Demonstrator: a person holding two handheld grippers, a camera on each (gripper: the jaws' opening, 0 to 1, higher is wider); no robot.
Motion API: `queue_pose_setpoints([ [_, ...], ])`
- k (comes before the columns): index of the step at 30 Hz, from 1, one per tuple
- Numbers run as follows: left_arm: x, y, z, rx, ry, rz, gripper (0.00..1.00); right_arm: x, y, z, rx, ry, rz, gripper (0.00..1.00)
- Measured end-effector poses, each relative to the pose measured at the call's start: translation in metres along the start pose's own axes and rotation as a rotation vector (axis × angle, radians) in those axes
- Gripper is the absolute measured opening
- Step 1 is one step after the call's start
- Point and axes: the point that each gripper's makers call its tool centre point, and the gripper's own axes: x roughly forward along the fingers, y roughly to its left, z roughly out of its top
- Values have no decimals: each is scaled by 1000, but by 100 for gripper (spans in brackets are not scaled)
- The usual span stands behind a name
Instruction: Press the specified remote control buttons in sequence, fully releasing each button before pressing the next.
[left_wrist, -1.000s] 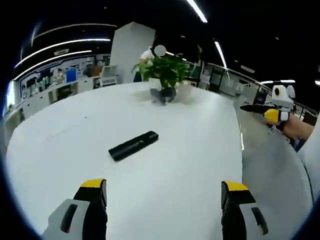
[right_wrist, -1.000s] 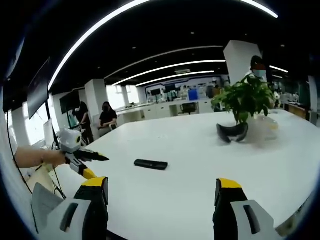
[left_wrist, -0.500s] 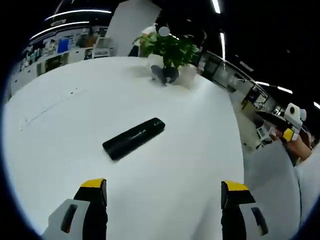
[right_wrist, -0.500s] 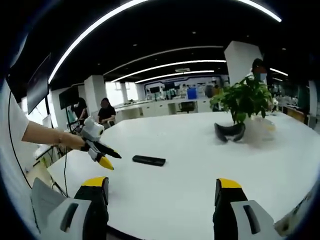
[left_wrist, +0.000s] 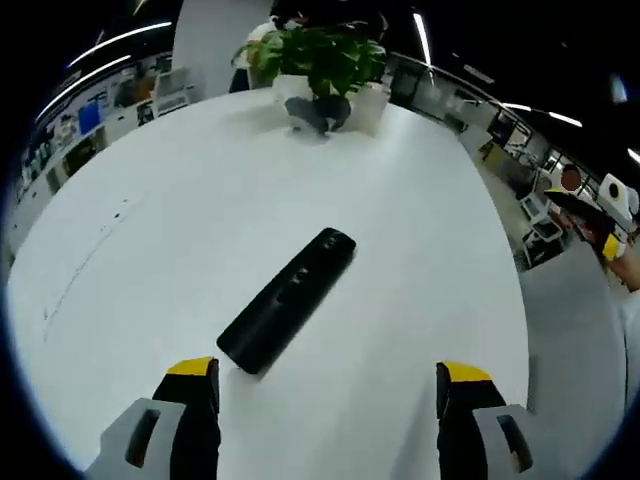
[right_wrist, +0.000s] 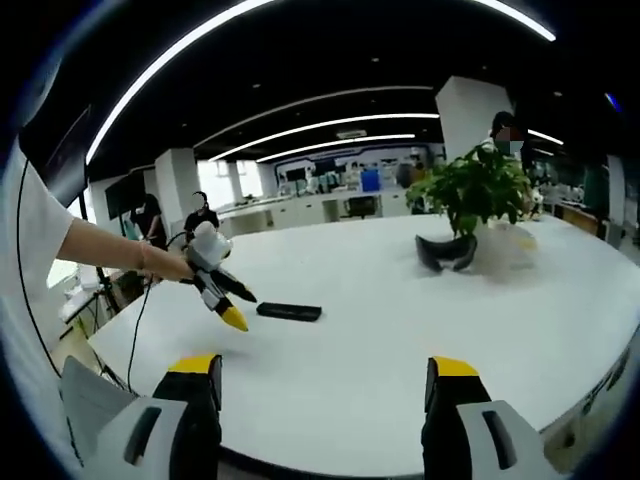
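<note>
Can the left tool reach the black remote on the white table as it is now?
Probably yes. The left tool is open, and the black remote lies just beyond its tips on the white table. Nothing stands between them; the potted plant is at the far side.

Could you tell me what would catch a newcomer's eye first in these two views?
A black remote control lies slantwise on the big white table, just beyond the left gripper, whose jaws stand open. At the table's far end sits a leafy potted plant.
</note>
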Motion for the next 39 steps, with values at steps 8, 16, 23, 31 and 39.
queue_pose_setpoints([
  [8, 14, 17, 5, 331, 196, 68, 86, -2, -5, 1, -5, 4, -11, 74],
  [16, 33, 26, 15, 359, 255, 19, 79, -2, -4, 5, -3, 2, 2, 61],
  [23, 40, 26, 22, 388, 307, -33, 60, -1, -1, 8, 0, -4, 16, 48],
  [31, 40, 21, 24, 442, 317, -28, 30, 1, 6, 5, -3, 8, 33, 39],
  [39, 38, 13, 20, 424, 289, -14, 24, 3, 9, 6, -18, 6, 35, 36],
])
